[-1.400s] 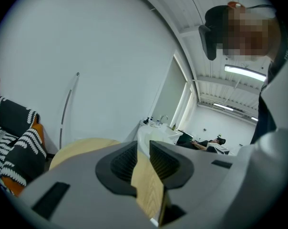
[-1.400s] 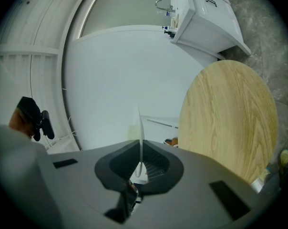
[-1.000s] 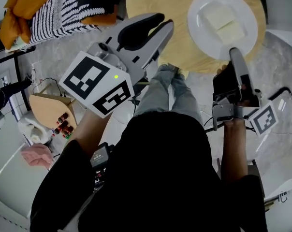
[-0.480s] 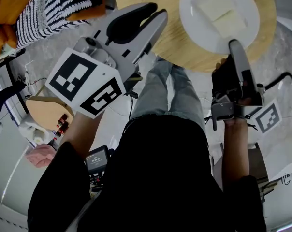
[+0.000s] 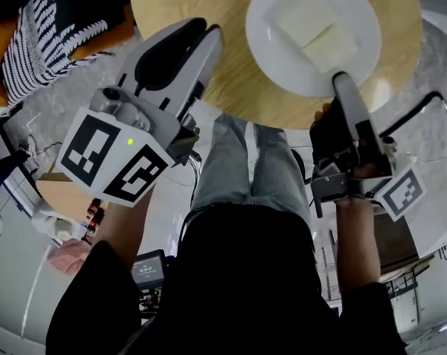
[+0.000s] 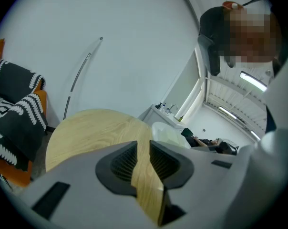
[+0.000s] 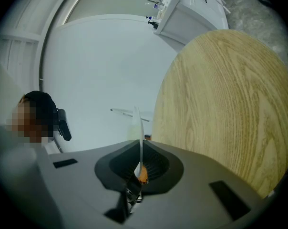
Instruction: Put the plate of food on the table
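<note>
A white plate (image 5: 283, 61) with pale slices of food (image 5: 312, 28) lies over the right half of the round wooden table (image 5: 223, 87). Whether it rests on the wood I cannot tell. My right gripper (image 5: 340, 80) is shut on the plate's near rim. In the right gripper view that rim (image 7: 138, 123) runs edge-on between the pads of the right gripper (image 7: 140, 161), with the table (image 7: 220, 104) to the right. My left gripper (image 5: 207, 34) is held up over the table's near-left edge. Its jaws stand slightly open around nothing, and the table (image 6: 87, 132) shows through the gap of the left gripper (image 6: 144, 149).
Striped and orange cushions (image 5: 38, 28) lie at the upper left. The person's jeans-clad legs (image 5: 246, 168) reach under the table's near edge. A low wooden stand (image 5: 64, 187) is at the left, and a dark metal frame (image 5: 431, 109) at the right. A white sink cabinet (image 7: 191, 8) stands beyond the table.
The table and plate have slid lower and to the left in the head view. The left gripper's jaws now reach over the table's edge. The right gripper still holds the plate's rim.
</note>
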A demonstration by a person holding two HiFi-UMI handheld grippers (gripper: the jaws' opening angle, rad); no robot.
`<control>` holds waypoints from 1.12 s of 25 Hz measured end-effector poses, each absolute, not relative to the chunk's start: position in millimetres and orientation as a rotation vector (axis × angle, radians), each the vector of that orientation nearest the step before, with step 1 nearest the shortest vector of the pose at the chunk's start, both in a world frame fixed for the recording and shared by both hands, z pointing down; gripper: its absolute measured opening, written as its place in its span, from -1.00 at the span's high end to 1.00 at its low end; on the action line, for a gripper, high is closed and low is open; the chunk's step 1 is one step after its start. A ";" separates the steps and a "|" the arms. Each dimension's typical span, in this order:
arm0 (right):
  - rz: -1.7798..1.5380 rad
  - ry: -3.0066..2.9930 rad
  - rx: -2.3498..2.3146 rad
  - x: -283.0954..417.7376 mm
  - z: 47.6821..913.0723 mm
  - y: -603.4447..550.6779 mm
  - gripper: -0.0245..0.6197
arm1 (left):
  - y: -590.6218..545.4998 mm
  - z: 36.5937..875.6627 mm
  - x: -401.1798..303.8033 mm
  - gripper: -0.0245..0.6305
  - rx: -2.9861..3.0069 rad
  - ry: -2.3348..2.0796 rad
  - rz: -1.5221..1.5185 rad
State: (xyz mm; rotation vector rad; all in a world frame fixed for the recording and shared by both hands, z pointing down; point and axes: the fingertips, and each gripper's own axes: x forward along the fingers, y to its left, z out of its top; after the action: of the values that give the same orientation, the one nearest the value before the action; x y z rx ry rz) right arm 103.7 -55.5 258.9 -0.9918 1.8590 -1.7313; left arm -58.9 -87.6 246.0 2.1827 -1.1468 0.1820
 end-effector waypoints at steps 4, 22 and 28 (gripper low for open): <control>-1.781 1.839 -1.002 103.2 273.9 -56.2 0.87 | -90.2 263.4 -58.5 0.64 2.139 -1.135 0.200; -2.022 1.747 -1.121 96.3 319.7 -51.5 0.87 | -91.6 292.6 -48.0 0.64 2.096 -1.090 0.293; -2.062 1.787 -1.135 92.3 326.3 -47.4 0.87 | -91.4 296.3 -48.6 0.64 2.088 -1.083 0.299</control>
State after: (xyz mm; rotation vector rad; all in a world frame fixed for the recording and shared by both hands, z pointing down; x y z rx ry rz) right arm 92.3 -47.4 326.3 -1.1349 1.7873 -2.0624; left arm -48.6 -91.4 296.3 2.0878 -1.0832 0.2993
